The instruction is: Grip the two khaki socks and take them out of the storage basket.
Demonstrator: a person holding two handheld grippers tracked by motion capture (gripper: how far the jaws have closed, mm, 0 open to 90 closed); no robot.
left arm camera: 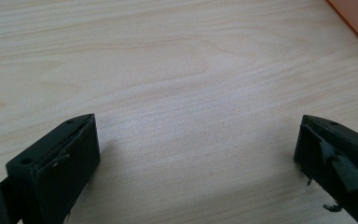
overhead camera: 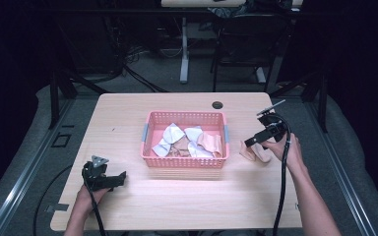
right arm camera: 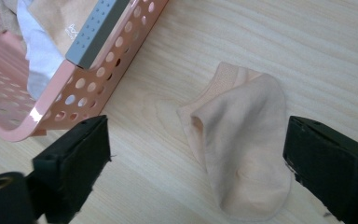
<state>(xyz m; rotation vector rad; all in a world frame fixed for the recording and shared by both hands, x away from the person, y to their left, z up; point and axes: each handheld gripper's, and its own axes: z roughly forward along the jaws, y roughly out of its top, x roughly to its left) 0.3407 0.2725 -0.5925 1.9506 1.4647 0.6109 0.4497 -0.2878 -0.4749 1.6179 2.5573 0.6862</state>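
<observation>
A beige no-show sock (right arm camera: 242, 154) lay flat on the pale wood-grain table (right arm camera: 270, 42), just right of the pink perforated plastic basket (right arm camera: 81, 100). In the right gripper view the sock sat between the two black jaws of the right tool (right arm camera: 198, 161), w/ neither pad touching it; the jaws stood wide apart, holding nothing. The sock looked soft and rounded, w/ a folded, ribbed-looking cuff edge toward the basket. From the high view the right tool (overhead camera: 257, 141) hovered over the sock (overhead camera: 256, 152) beside the basket's right wall (overhead camera: 225, 142). The basket had a grey handle (right arm camera: 98, 30) on that side and held crumpled white and beige cloth pieces (overhead camera: 189, 142). The left tool (overhead camera: 120, 178) sat near the table's front-left; its jaws were wide open over bare wood, empty.
</observation>
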